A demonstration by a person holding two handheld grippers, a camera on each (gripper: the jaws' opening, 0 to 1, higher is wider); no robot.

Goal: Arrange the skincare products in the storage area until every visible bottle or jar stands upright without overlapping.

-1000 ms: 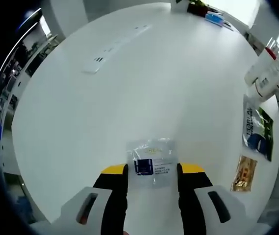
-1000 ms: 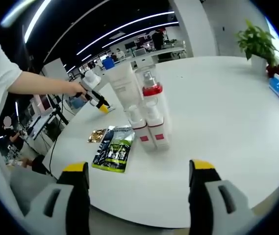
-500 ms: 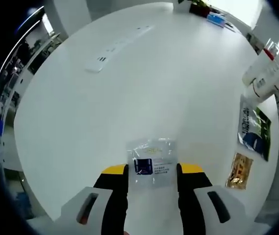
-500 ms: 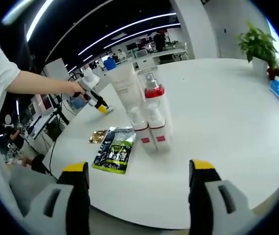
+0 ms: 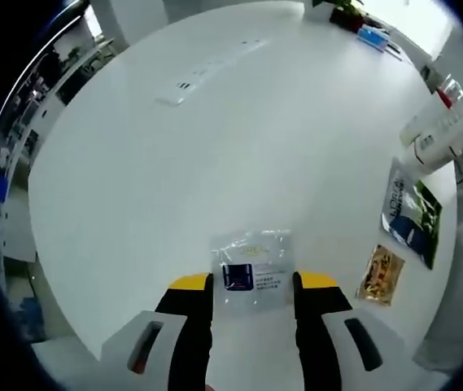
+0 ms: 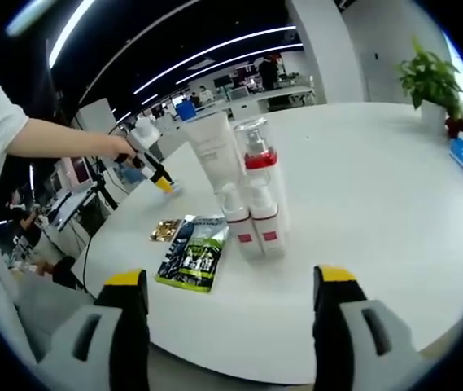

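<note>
Clear, crinkly plastic sachet [image 5: 253, 269] sits gripped between the left gripper's [image 5: 253, 287] yellow-tipped jaws above a smooth white round table [image 5: 239, 138]. Right gripper [image 6: 229, 289] gapes wide, holding nothing, near the table edge; upright bottles [image 6: 251, 195] cluster beyond, flat pouches [image 6: 194, 251] left.

The left gripper view looks steeply down from above the white table [image 5: 215, 147], close over a clear sachet [image 5: 253, 268] between its jaws. The right gripper view sits low beyond the table's edge, facing level across it toward the upright bottles [image 6: 247, 195]. Both views share the bottles, the green packet [image 6: 194, 254] and, seemingly, the small gold sachet [image 5: 380, 275].
</note>
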